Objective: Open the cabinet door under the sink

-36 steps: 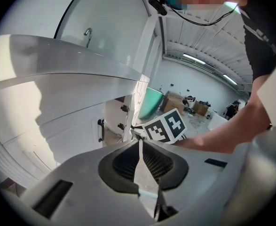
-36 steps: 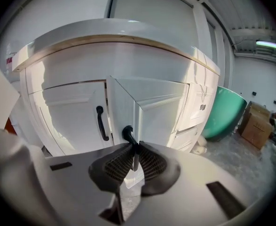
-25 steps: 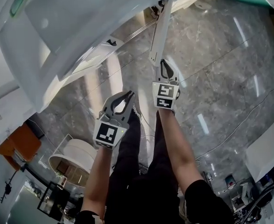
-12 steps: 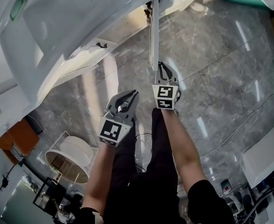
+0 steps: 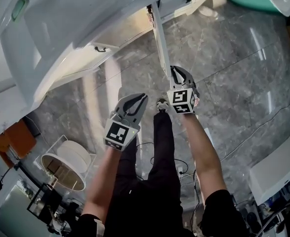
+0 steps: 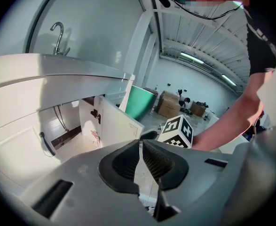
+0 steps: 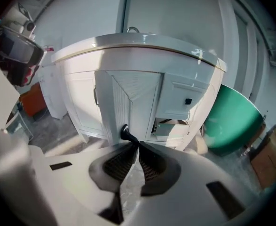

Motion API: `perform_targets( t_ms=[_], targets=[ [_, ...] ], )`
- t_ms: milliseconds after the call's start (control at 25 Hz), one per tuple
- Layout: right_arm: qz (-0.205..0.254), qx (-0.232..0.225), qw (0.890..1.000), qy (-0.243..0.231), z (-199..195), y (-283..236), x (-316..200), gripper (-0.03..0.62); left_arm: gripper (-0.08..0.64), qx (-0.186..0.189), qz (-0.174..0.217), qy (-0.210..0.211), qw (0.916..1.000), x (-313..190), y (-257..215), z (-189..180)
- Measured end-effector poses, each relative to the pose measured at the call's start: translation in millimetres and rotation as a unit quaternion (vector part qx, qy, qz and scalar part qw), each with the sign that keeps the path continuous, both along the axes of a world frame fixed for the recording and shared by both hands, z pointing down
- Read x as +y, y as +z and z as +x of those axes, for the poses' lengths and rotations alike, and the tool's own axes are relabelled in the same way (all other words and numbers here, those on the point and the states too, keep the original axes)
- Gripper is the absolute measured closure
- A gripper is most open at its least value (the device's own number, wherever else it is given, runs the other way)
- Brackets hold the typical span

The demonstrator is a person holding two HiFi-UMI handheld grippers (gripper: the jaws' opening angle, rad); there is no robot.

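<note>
Right hand-held gripper (image 5: 174, 69) tight on handle (image 7: 125, 132) of open cabinet door (image 5: 159, 38); left hand-held gripper (image 5: 142, 98) pressed together

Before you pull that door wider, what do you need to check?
1. Right grey gripper shut on the small black door handle: ok.
2. White panelled cabinet door already off its frame: ok.
3. Left grey gripper shut, empty, away from the door: ok.
4. Grey marble floor bare beside the door: ok.
5. Enough room between the door and the big green tub: cannot tell.
</note>
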State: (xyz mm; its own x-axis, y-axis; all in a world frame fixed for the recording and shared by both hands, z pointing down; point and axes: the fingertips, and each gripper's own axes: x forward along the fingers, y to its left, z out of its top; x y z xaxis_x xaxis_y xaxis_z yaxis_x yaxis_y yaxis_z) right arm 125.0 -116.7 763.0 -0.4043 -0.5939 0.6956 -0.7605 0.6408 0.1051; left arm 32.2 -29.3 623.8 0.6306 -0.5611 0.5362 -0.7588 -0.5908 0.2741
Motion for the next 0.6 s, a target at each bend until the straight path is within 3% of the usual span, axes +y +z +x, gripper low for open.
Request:
perform_targets(
  t_ms=[400,520,560,600],
  targets=[
    [-0.002,0.024,0.998,-0.053,25.6,-5.9,2.2,0.459,0.528,0.002,0.014,0.002,0.9999,-20.8,-19.0,29.8],
    [-0.006,0.042,0.997,-0.062,42.2,-11.1,1.8,0.492,0.528,0.002,0.017,0.001,0.9999,-23.0,-27.1,33.3],
    [-0.009,0.044,0.997,-0.059,48.4,-12.9,1.0,0.487,0.528,0.002,0.018,0.000,0.9998,-23.2,-30.1,33.8],
    [-0.013,0.046,0.997,-0.055,54.8,-14.8,0.7,0.441,0.528,0.001,0.018,0.000,0.9998,-23.0,-33.0,34.0]
  ],
)
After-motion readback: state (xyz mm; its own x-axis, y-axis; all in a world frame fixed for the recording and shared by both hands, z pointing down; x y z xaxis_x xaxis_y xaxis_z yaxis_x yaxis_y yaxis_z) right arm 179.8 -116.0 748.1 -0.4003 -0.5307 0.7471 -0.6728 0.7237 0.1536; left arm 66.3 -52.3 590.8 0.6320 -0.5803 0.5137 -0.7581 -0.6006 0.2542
